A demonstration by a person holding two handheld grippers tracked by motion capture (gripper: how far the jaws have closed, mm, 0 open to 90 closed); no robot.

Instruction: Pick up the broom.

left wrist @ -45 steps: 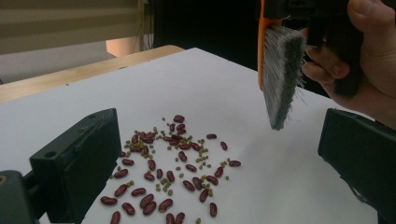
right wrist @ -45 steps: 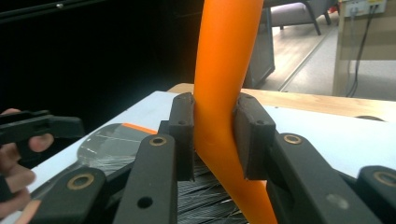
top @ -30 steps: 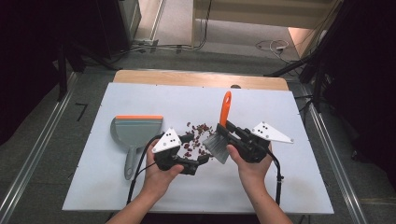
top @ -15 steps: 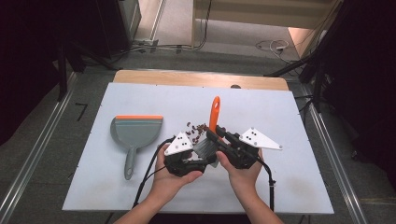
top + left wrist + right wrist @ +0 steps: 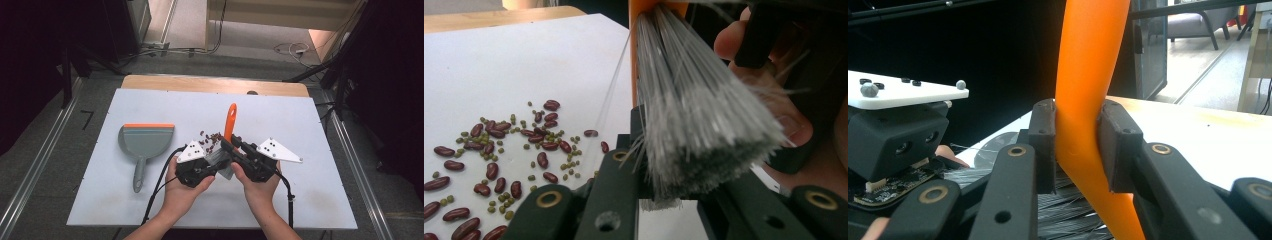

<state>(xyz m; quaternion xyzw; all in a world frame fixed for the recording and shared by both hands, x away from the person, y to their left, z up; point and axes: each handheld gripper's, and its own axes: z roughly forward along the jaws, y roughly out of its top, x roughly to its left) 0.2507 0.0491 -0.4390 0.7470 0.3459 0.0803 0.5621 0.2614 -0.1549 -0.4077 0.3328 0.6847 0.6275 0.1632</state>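
Note:
A brush with an orange handle [image 5: 230,120] and grey bristles [image 5: 220,162] stands over the white table [image 5: 150,105], handle pointing away from me. My right gripper [image 5: 232,145] is shut on the handle [image 5: 1088,75]; its pads [image 5: 1044,135] press both sides of it, right gripper [image 5: 1079,145]. My left gripper [image 5: 212,169] has just been closing and is shut on the bristles [image 5: 694,110], which fan out between its jaws, left gripper [image 5: 669,175]. Red and green beans [image 5: 499,150] lie scattered left of the brush, the same beans [image 5: 210,141].
A grey dustpan [image 5: 145,141] with an orange rim lies on the left of the table, handle toward me. A wooden strip [image 5: 210,84] runs along the far edge. The left gripper's body [image 5: 893,140] sits close beside the right one.
The two hands have come together near the table's middle. The brush shifted left and stands straighter. The left gripper's jaws have closed on the bristles.

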